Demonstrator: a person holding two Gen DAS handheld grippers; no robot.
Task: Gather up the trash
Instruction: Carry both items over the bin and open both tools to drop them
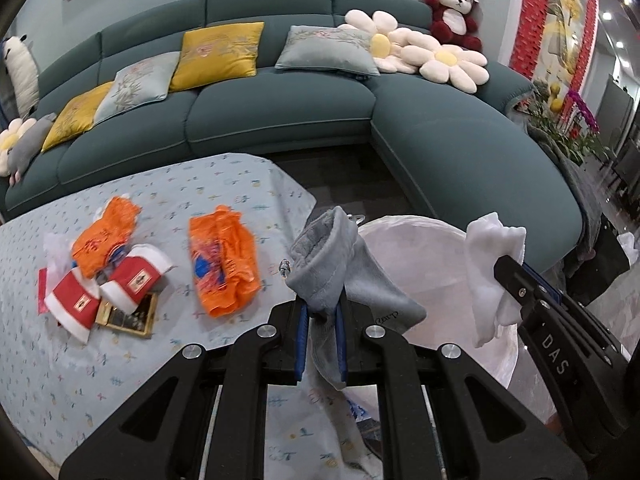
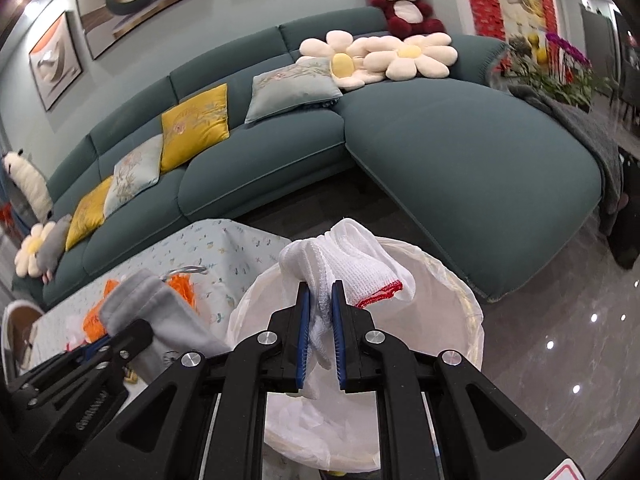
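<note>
Trash was being carried to the bin two pieces at a time, which explains why both hands were loaded at once. The left hand-held gripper (image 1: 322,312) was clenched on a soft grey fleece pouch (image 1: 340,268), pinched low down so that its bulk stood above the blue pads and its tail hung beneath. The right hand-held gripper (image 2: 320,308) was clenched on a crumpled white knitted cloth with a red-stitched edge (image 2: 352,268), gripped at a fold with the rest flopping forward.

Both pieces were held near the rim of the round bin lined with a translucent white bag (image 2: 460,280), which stood on the floor just beside the corner of the surface covered in a pale blue patterned cloth (image 1: 120,360). The white cloth looked to be over the mouth of the bin; the grey pouch seemed to sit at its near edge, so a release there might catch the rim.

Left on the surface, well apart from the bin, were two crumpled orange plastic wrappers (image 1: 224,264), red-and-white paper cartons (image 1: 132,276) and a small gold-framed box (image 1: 128,314), clustered where they had presumably been dropped. By my judgement the task was only partly done.
</note>
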